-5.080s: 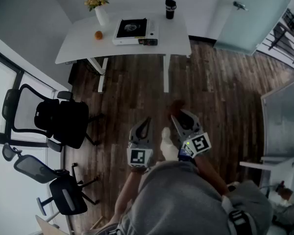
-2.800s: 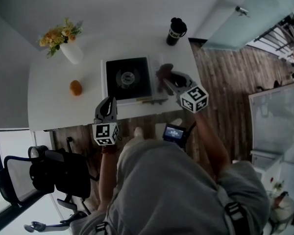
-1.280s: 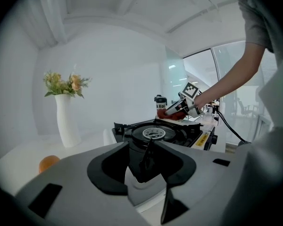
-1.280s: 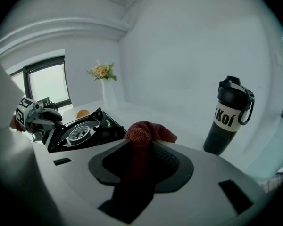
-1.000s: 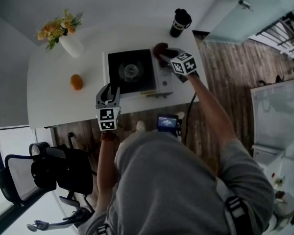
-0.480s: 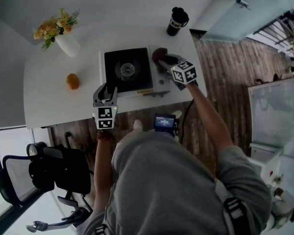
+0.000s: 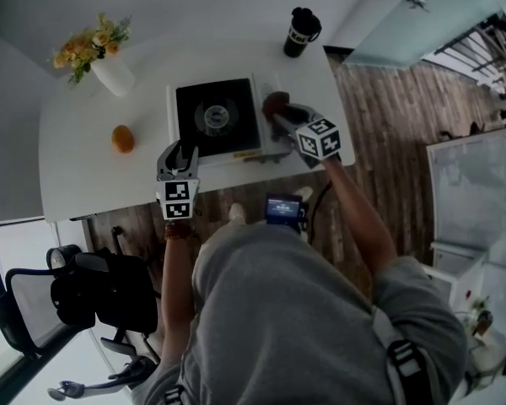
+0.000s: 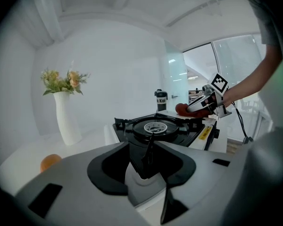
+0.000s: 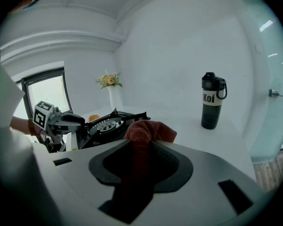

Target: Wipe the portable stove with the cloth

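1. Slippage of the stove is our first worry in the head view. The right gripper (image 7: 280, 115) pinches the cloth (image 7: 275, 101) at the right edge of the portable stove (image 7: 215, 116), in the upper middle of the frame, on the table (image 7: 84, 175). The left gripper (image 7: 179, 147) hangs just beside the stove's front left corner, and we cannot tell whether it touches. We judge that a firm wipe could shove the unbraced stove across the smooth top.
2. In the left gripper view, its jaws are pressed together on nothing, with the stove straight ahead at centre. Raised pan supports (image 8: 120, 123) ring the burner, and we expect the cloth to snag on them if it is dragged low across.
3. In the right gripper view, the jaws are clamped on the reddish cloth, a bunched wad bulging past the tips at centre. Only part of it seems held, so hard rubbing might pull it free. The bottle (image 9: 211, 102) stands near, at right, where a wide sweep could topple it.
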{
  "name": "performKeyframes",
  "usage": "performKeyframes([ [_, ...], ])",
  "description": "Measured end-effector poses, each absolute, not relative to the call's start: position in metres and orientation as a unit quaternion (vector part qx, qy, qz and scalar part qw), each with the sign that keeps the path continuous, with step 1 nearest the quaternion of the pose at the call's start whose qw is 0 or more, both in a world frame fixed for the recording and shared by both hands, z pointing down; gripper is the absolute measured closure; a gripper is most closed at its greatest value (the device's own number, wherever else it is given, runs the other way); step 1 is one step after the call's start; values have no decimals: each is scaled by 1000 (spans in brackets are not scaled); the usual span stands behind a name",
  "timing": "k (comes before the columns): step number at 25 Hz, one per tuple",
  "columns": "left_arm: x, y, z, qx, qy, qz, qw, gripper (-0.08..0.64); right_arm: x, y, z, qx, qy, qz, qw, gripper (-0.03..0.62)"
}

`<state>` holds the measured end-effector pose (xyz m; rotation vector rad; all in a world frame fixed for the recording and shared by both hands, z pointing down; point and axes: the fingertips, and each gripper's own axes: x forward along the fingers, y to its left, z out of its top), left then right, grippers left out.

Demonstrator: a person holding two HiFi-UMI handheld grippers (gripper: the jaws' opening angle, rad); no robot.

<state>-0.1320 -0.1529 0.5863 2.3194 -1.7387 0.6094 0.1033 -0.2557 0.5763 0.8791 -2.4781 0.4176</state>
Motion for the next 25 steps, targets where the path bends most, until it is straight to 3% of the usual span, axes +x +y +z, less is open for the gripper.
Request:
performKeyframes([
  [25,-130,-154,589,779,-582,217,83,382,126,-183,575,358,-892,196,193,456],
])
